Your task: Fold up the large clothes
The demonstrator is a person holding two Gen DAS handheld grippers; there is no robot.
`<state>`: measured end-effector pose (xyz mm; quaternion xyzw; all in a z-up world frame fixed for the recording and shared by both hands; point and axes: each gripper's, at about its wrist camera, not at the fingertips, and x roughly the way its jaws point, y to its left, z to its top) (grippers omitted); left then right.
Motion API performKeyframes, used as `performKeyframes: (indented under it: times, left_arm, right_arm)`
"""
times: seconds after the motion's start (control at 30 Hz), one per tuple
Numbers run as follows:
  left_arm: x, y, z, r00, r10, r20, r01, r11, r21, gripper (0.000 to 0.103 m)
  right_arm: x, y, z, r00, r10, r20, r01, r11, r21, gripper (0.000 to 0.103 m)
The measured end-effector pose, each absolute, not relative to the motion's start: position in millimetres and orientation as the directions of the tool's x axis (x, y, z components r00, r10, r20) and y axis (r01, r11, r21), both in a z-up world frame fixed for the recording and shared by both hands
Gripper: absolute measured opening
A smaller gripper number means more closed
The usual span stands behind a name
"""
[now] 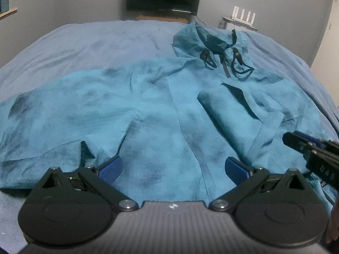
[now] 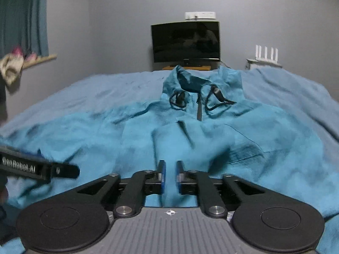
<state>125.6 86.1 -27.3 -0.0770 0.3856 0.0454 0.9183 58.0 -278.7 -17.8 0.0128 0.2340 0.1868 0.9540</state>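
A large teal hooded jacket (image 1: 161,110) lies spread front-up on the bed, hood and black drawcords (image 1: 235,63) at the far end. One sleeve is folded across its chest (image 1: 224,114). My left gripper (image 1: 172,168) is open just above the jacket's lower hem. My right gripper (image 2: 170,174) has its pads close together over the jacket (image 2: 169,139), with a narrow gap and a fold of teal cloth between them. The right gripper also shows at the right edge of the left wrist view (image 1: 313,152); the left one shows at the left in the right wrist view (image 2: 38,168).
A blue bedsheet (image 1: 89,42) covers the bed. A dark TV (image 2: 186,42) stands against the grey wall beyond it. A white router (image 2: 266,56) sits on a small shelf at right. Curtains and a window ledge (image 2: 31,61) are at left.
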Motion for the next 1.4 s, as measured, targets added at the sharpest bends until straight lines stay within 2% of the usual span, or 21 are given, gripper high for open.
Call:
performKeyframes:
  times: [0.03, 0.07, 0.23, 0.3, 0.37, 0.4, 0.47, 0.57, 0.67, 0.77, 1.03, 1.17, 1.3, 1.4]
  left_arm:
    - [125.7, 85.1, -27.5, 0.698, 0.025, -0.716, -0.141, 0.985, -0.103, 0.103]
    - [125.4, 84.8, -27.5, 0.698, 0.026, -0.716, -0.139, 0.985, -0.100, 0.103]
    - [125.3, 80.4, -30.2, 0.691, 0.029, -0.722, -0.131, 0.988, -0.086, 0.103]
    - [126.2, 79.5, -32.3, 0.685, 0.030, -0.728, -0.127, 0.989, -0.079, 0.103]
    - [126.3, 79.0, -32.3, 0.685, 0.029, -0.728, -0.126, 0.989, -0.080, 0.103]
    - [126.0, 79.4, -31.9, 0.687, 0.030, -0.726, -0.130, 0.988, -0.082, 0.103]
    - [124.8, 82.3, -28.5, 0.704, 0.034, -0.709, -0.144, 0.985, -0.095, 0.103]
    - [122.9, 95.5, -16.9, 0.735, 0.060, -0.676, -0.188, 0.975, -0.118, 0.103]
    - [119.1, 115.9, -3.9, 0.760, 0.117, -0.640, -0.250, 0.961, -0.122, 0.103]
    - [113.6, 139.6, 3.6, 0.766, 0.187, -0.615, -0.315, 0.943, -0.105, 0.103]
    - [86.6, 212.0, 13.7, 0.706, 0.302, -0.640, -0.472, 0.875, -0.108, 0.103]
    - [62.7, 253.0, 16.2, 0.633, 0.416, -0.653, -0.595, 0.801, -0.066, 0.103]
    - [33.0, 299.6, 13.3, 0.612, 0.419, -0.670, -0.671, 0.723, -0.161, 0.103]
    - [12.1, 321.7, 9.9, 0.575, 0.474, -0.667, -0.729, 0.667, -0.154, 0.103]
  right_arm:
    - [57.2, -284.1, -20.4, 0.822, 0.358, -0.443, -0.333, 0.933, 0.136, 0.045]
    - [59.7, -285.6, -23.1, 0.820, 0.358, -0.446, -0.318, 0.934, 0.165, 0.050]
    - [106.3, -283.8, -42.9, 0.788, 0.333, -0.517, -0.228, 0.939, 0.258, 0.059]
    - [127.2, -279.0, -54.8, 0.768, 0.338, -0.544, -0.198, 0.933, 0.299, 0.059]
    - [140.2, -279.1, -64.8, 0.755, 0.357, -0.550, -0.172, 0.917, 0.360, 0.051]
    - [144.9, -278.7, -68.7, 0.741, 0.383, -0.551, -0.171, 0.902, 0.397, 0.041]
    - [142.9, -277.3, -71.3, 0.716, 0.478, -0.509, -0.220, 0.846, 0.485, 0.039]
    - [126.9, -262.8, -65.8, 0.652, 0.628, -0.425, -0.390, 0.758, 0.522, 0.039]
    - [108.5, -240.5, -59.3, 0.565, 0.715, -0.412, -0.530, 0.697, 0.483, 0.039]
    - [92.2, -227.0, -56.3, 0.552, 0.710, -0.438, -0.572, 0.704, 0.421, 0.042]
    - [45.9, -245.6, -26.3, 0.692, 0.563, -0.452, -0.460, 0.826, 0.324, 0.067]
    - [19.2, -257.7, -8.7, 0.709, 0.552, -0.440, -0.455, 0.834, 0.312, 0.070]
    - [0.5, -259.8, 0.7, 0.714, 0.557, -0.425, -0.489, 0.830, 0.266, 0.073]
    - [-12.7, -261.4, 5.4, 0.709, 0.564, -0.423, -0.512, 0.824, 0.242, 0.074]
